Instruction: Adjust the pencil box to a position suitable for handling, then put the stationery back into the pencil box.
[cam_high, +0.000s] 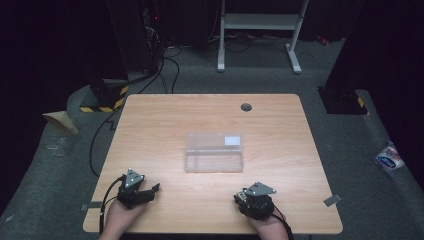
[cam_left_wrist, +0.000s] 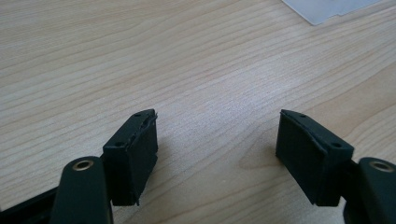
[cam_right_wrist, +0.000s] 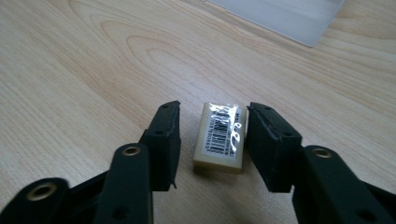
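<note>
Both grippers rest near the front edge of the wooden table (cam_high: 150, 120). At the left, the left gripper (cam_left_wrist: 217, 140) has its black jaws standing wide apart over bare, pale wood grain with nothing between them. At the right, the right gripper (cam_right_wrist: 212, 135) straddles a small eraser (cam_right_wrist: 220, 135) lying flat on the table: its right jaw touches or nearly touches the eraser's side, while a gap shows at the left jaw, so it is not yet clamped. This eraser is a cream-coloured rectangular block in glossy wrap with a barcode. Beyond it, mid-table, sits a clear plastic box (cam_high: 214, 152).
</note>
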